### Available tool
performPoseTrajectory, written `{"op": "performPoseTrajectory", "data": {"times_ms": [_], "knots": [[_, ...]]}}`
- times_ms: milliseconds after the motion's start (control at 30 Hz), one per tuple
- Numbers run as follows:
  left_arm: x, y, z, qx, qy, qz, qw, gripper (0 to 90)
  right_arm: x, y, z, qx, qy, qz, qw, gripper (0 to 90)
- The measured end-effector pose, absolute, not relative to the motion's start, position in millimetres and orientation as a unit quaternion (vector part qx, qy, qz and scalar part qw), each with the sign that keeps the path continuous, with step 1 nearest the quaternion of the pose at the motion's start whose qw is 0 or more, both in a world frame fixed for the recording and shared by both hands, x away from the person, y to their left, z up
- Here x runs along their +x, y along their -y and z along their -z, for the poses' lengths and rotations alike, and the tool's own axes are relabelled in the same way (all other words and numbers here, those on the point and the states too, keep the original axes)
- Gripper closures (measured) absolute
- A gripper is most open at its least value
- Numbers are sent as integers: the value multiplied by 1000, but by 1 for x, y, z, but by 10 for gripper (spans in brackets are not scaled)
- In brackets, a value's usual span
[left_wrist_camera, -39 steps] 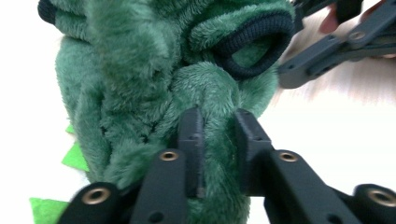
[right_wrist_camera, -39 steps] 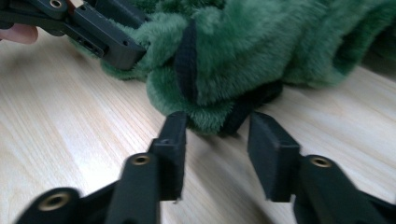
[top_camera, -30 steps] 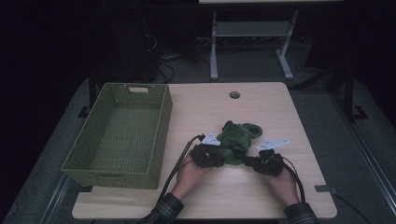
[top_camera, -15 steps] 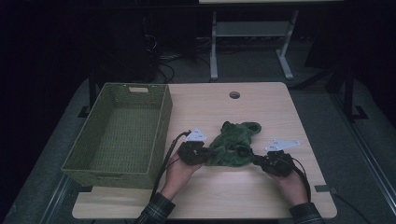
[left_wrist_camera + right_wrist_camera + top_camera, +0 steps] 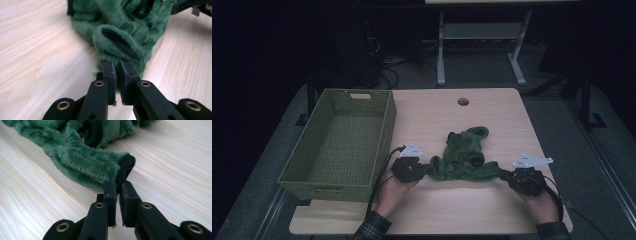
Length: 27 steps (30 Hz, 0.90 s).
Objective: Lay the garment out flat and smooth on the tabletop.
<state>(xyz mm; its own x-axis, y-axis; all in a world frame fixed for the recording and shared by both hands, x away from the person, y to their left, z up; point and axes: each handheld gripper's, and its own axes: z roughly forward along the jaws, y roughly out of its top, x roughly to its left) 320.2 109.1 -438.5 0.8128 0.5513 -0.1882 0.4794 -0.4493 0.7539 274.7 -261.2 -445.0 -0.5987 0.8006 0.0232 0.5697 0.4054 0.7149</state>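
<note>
Currently both grippers are clamping a green fleece garment [image 5: 464, 157] that is lying on the light wooden table [image 5: 492, 112], roughly mid-table toward the person's edge. Left gripper [image 5: 428, 170] is sitting at the garment's left end, jaws nearly closed and pinching a fuzzy cuff with a dark-trimmed opening; in the left gripper view [image 5: 117, 72] the fabric is bunching right at the pads and spreading away ahead of them. Right gripper [image 5: 507, 176] is sitting at the garment's right end, jaws likewise almost shut, biting on a black ribbed cuff edge; in the right gripper view [image 5: 117, 191] the green sleeve [image 5: 82, 162] is running up and to the left from the pads, lying flat on the wood. Between the two grippers the garment is stretching out in a low band, with the bulk of it bunching up toward the far side, a rolled green loop at its far tip. Woven green basket [image 5: 337, 175] is standing at the table's left, just beside the left hand [image 5: 393, 192], well apart from the garment. Right hand [image 5: 539, 202] is resting near the table's near-right corner.
</note>
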Motion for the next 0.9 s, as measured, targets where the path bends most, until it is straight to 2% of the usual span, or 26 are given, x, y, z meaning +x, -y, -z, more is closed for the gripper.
{"op": "performPoseTrajectory", "data": {"times_ms": [167, 300, 467, 533, 733, 900], "knots": [[319, -108, 443, 853, -312, -38, 417, 818, 269, 271, 450, 425, -821, -347, 157, 838], [316, -109, 436, 852, -315, -58, 415, 733, 264, 274, 451, 429, -821, -338, 165, 819], [312, -113, 424, 844, -310, -63, 433, 738, 262, 280, 447, 434, -812, -343, 185, 708], [311, -113, 418, 839, -308, -65, 443, 750, 261, 280, 442, 435, -807, -349, 196, 698], [305, -98, 404, 843, -279, -48, 458, 842, 261, 273, 435, 412, -808, -375, 191, 779], [303, -78, 413, 858, -259, -30, 443, 872, 271, 261, 439, 390, -821, -382, 170, 849]]}}
